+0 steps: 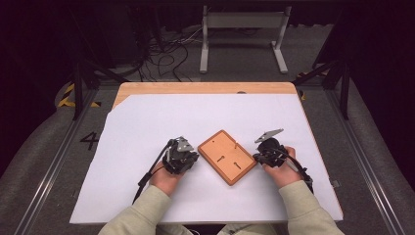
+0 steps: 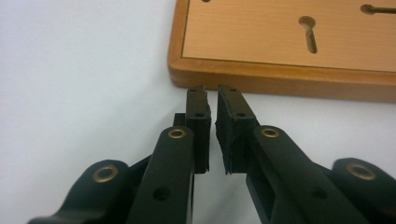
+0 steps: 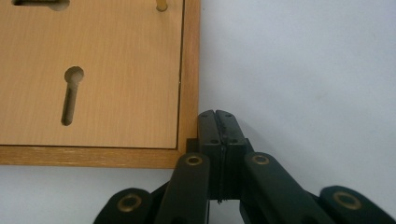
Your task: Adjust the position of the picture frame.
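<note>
Since I'm working from my side of the table, let me start with what's closest to me and use the flat rectangular wooden board with the keyhole slots (image 1: 227, 156) as my reference for everything. It lies turned at an angle on the white paper sheet (image 1: 147, 127) that covers most of the light wooden table (image 1: 195, 88), pretty much between my two hands, which is why both tools sit so close to it.

My left gripper (image 2: 211, 98) is just off the board's raised darker rim, on the left side as seen from above. Its jaws are only a sliver apart, with nothing between them, just white paper showing through the gap. I'd guess that's me getting ready to nudge or steady that edge rather than grab anything.

My right gripper (image 3: 217, 116) is on the opposite side, tucked right at the board's corner, jaws pressed fully together and holding nothing. The tips look to be touching the rim or as good as, so it probably acts as a stop or pusher to keep the board from sliding.

On the board itself there are a few keyhole-shaped slots, and a small thin peg (image 1: 236, 145) seems to stick up near the far edge, too tiny to be sure.

Way beyond the board, past the table's far edge, there's a white metal stand (image 1: 243, 34) and a tangle of black cables (image 1: 166, 54) on the floor.
</note>
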{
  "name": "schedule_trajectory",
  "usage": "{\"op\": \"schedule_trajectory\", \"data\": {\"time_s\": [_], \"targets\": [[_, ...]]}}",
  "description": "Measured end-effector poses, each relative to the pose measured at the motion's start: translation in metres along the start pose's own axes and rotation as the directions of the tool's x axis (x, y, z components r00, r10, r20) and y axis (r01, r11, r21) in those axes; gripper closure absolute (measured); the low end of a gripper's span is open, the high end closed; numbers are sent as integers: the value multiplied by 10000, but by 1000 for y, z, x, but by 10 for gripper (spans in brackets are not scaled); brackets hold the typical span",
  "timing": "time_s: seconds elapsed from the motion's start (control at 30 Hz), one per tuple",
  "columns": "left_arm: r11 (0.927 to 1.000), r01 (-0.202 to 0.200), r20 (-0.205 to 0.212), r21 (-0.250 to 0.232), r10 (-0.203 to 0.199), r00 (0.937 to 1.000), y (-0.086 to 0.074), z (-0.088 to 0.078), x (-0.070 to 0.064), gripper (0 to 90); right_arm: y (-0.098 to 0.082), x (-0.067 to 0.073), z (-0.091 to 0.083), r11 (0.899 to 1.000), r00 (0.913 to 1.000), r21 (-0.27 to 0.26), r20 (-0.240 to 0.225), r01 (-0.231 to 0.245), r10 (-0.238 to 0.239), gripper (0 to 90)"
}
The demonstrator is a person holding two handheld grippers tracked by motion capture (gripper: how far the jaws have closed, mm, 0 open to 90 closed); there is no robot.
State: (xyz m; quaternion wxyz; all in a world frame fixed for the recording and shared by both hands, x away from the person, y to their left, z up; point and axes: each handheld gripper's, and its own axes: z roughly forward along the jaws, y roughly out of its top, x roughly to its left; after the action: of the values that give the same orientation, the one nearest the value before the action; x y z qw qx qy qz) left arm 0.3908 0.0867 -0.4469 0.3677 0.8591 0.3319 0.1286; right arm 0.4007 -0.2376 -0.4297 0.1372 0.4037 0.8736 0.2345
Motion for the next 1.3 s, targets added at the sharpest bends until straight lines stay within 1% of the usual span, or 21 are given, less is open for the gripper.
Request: {"op": "schedule_trajectory", "data": {"time_s": [0.07,0.1,0.13,0.17,0.27,0.3,0.33,0.43,0.53,0.6,0.67,0.7,0.77,0.8,0.87,0.97,1.03,1.1,1.17,1.27,1.3], "targets": [[10000,32,-13,-81,-32,10000,-3,-6,3,827,0,-2,0,10000,9999,1,-135,-11,11,900],[9999,50,-45,-106,-51,10000,-5,-9,6,829,-1,-3,0,10000,9993,3,-384,-50,50,900],[9999,111,-1,-112,-111,9999,-7,-12,8,831,-2,-3,1,9999,9968,-3,-793,-127,126,900],[9998,185,7,-109,-185,9998,-9,-14,10,832,-2,-1,1,10000,9942,9,-1076,-81,81,900],[9989,399,-117,-251,-402,9991,-13,-20,18,834,2,14,3,9987,9841,112,-1710,500,-474,900],[9981,517,-157,-320,-523,9985,-13,-22,21,833,6,28,6,9956,9769,176,-1951,921,-869,900],[9976,592,-216,-364,-600,9980,-14,-25,23,833,6,28,6,9956,9769,176,-1951,921,-869,900],[9958,783,-351,-471,-800,9962,-18,-31,30,834,12,46,9,9894,9667,191,-2166,1438,-1363,900],[9944,902,-453,-550,-928,9947,-22,-39,36,834,19,60,12,9830,9590,122,-2224,1830,-1758,900],[9926,1032,-518,-645,-1066,9929,-26,-45,39,834,23,66,15,9806,9558,63,-2249,1960,-1896,900],[9928,1002,-607,-654,-1042,9927,-30,-50,42,833,28,72,19,9785,9524,-16,-2289,2064,-2013,900],[9913,1111,-610,-705,-1155,9914,-32,-51,42,833,31,75,21,9772,9500,-89,-2325,2123,-2085,900],[9915,1099,-666,-700,-1145,9912,-35,-55,44,833,39,83,27,9750,9460,-221,-2382,2211,-2199,900],[9909,1131,-731,-728,-1184,9903,-37,-56,46,833,42,86,29,9735,9453,-267,-2341,2273,-2272,900],[9898,1200,-749,-764,-1257,9892,-39,-58,48,832,49,95,34,9674,9405,-420,-2272,2499,-2528,900],[9902,1155,-812,-780,-1218,9892,-41,-59,47,832,59,106,40,9587,9336,-573,-2179,2787,-2845,900],[9899,1142,-814,-843,-1210,9893,-43,-62,48,828,62,107,40,9547,9292,-514,-2200,2930,-2970,900],[9887,1147,-781,-970,-1224,9894,-45,-65,48,820,62,105,35,9547,9270,-602,-2283,2915,-2975,900],[9875,1102,-631,-1131,-1178,9910,-48,-67,47,808,65,102,25,9517,9244,-692,-2261,2993,-3072,900],[9882,1018,-619,-1148,-1094,9921,-51,-69,45,794,70,102,9,9456,9176,-1008,-2291,3094,-3247,900],[9882,1018,-619,-1148,-1094,9921,-51,-69,45,788,70,102,9,9456,9176,-1008,-2291,3094,-3247,900]]}}
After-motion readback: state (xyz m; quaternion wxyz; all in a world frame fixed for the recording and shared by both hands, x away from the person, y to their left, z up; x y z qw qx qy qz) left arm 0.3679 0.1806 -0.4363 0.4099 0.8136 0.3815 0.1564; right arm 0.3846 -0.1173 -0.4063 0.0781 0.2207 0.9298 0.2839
